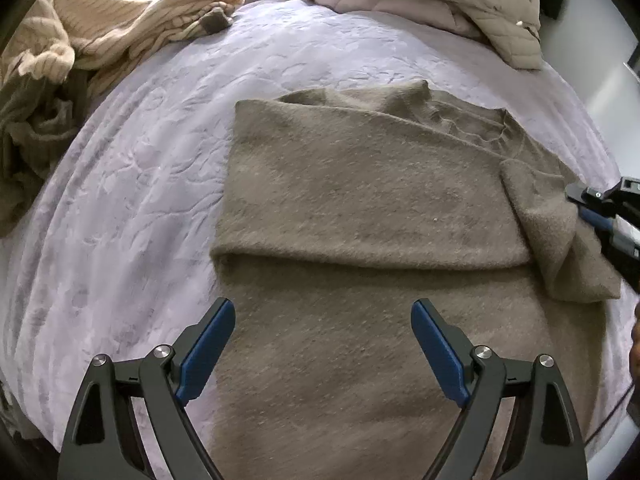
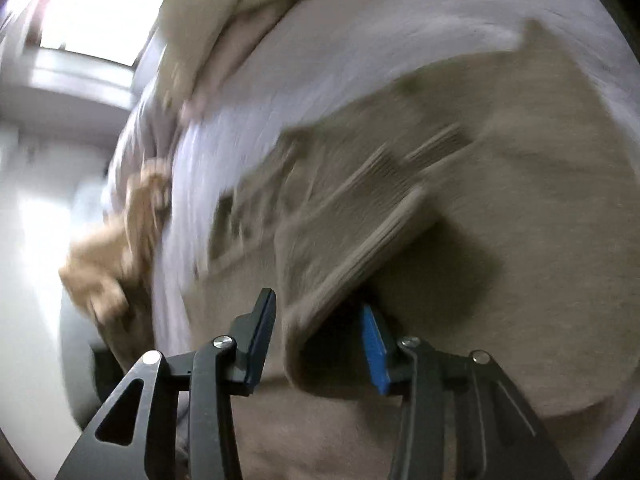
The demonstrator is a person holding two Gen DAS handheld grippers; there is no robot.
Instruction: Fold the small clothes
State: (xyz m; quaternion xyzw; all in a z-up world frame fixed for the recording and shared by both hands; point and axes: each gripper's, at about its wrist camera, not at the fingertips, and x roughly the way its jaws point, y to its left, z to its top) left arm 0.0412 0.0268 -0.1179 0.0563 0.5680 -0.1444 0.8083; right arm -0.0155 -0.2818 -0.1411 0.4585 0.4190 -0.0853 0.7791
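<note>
The left gripper [image 1: 323,346] hangs over the lower half of the taupe sweater [image 1: 360,208], its blue-padded fingers [image 1: 208,350] spread wide with nothing between them and no cloth touched. The right gripper [image 2: 318,340] has its fingers [image 2: 374,350] partly apart, and a ribbed sleeve cuff [image 2: 360,240] lies loose in the gap; whether a pad presses it the blur hides. The sweater lies flat mid-bed on the lilac bedspread [image 1: 140,160], one sleeve folded across, with a cream striped garment [image 1: 120,28] heaped at ten o'clock and a quilted beige comforter [image 1: 460,4] bunched at one o'clock.
</note>
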